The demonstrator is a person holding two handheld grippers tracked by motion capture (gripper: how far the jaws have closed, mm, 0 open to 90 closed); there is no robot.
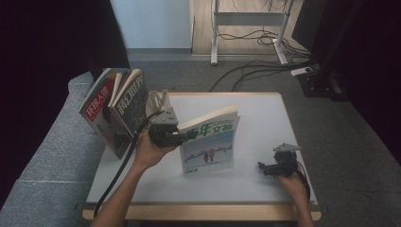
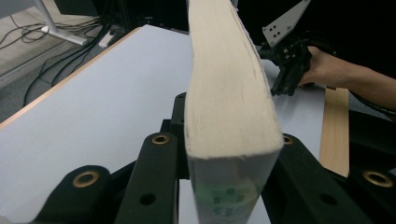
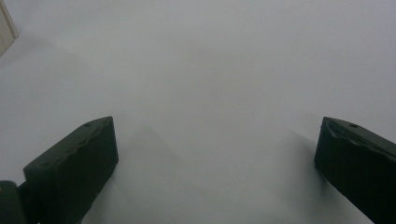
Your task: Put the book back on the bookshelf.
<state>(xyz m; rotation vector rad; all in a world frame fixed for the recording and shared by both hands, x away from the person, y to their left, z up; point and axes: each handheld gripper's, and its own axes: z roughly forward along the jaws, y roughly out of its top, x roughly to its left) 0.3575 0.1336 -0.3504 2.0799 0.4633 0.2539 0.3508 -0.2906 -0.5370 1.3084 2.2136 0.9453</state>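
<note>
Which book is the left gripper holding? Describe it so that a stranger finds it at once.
On the white table, three books stand; two lean together at its left edge. The held book stands alone near the middle, clamped by the left gripper. Its pale blue cover with green characters and a snowy picture sets it apart.

A paperback book (image 1: 208, 144) stands upright on its bottom edge near the middle of the tabletop (image 1: 255, 113), front cover facing the person. The cover is pale blue and white, with green characters across the top and two small figures in red on a snowy scene below. Its cream page block (image 2: 227, 88) is thick and bows slightly along its length. The book's upper left corner is clamped between the fingers (image 2: 154, 186) of the left gripper (image 1: 182, 135).
</note>
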